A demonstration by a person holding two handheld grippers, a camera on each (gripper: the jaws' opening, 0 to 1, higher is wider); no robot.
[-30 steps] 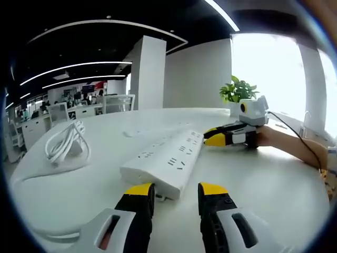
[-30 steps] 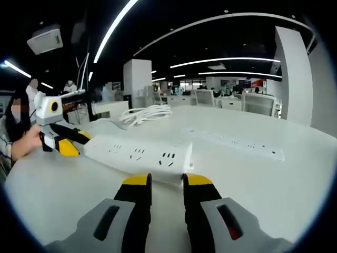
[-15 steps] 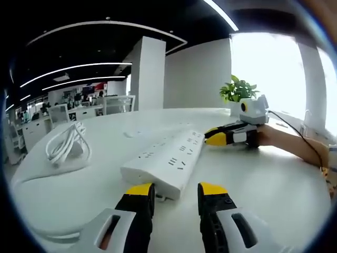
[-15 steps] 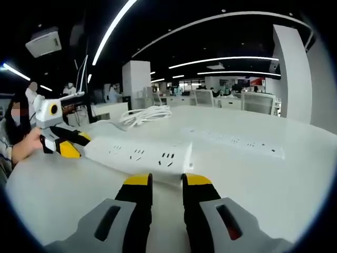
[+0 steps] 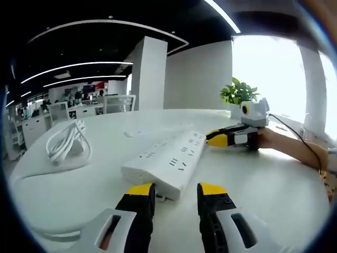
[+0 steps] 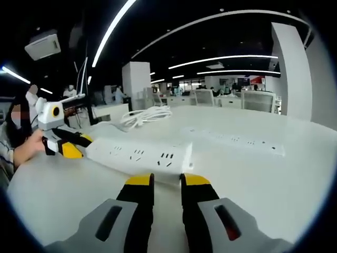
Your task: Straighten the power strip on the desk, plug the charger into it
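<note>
— Left gripper (image 5: pixel 174 192)?
— Released, jaws well apart, gripping nothing. Just short of the near end of one white power strip (image 5: pixel 166 161), flat on the bench (image 5: pixel 263 184).
— Right gripper (image 6: pixel 167 182)?
— Jaws a narrow slit apart, also empty, just before the strip's opposite end.
— Counts?
— One strip, one coiled white cable (image 5: pixel 66 142) well aside.
— Differences between views?
— In the left gripper view, one potted plant (image 5: pixel 238 90) by a bright window. In the right gripper view, one flatter row of sockets (image 6: pixel 237 142) farther back, plus a hand (image 6: pixel 29 147) holding the other gripper at the strip's far end.
</note>
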